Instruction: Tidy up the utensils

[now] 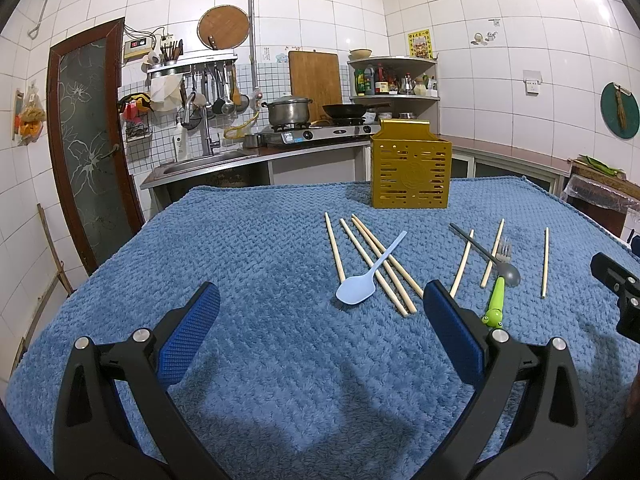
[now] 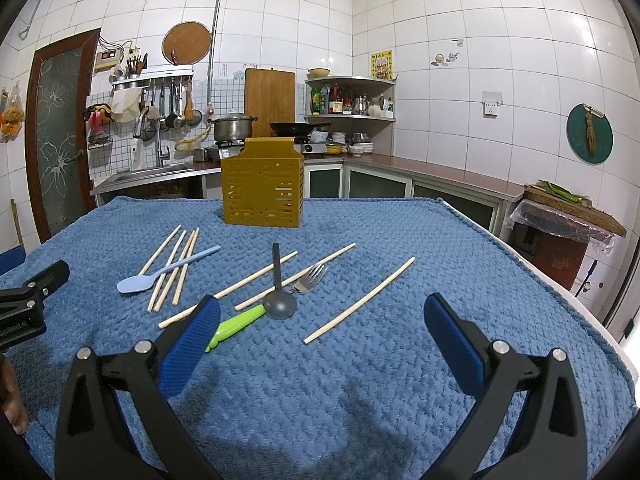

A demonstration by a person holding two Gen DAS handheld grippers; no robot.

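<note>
A yellow slotted utensil holder stands at the far side of a blue towel. Several wooden chopsticks lie in front of it, with a light blue spoon across one group. A dark grey spoon, a green-handled fork and a single chopstick lie further right. My left gripper is open and empty, short of the blue spoon. My right gripper is open and empty, near the green handle.
The towel's right edge is close to a counter. A kitchen sink and stove stand behind the table. Part of the right gripper shows at the left view's right edge, and the left gripper at the right view's left edge.
</note>
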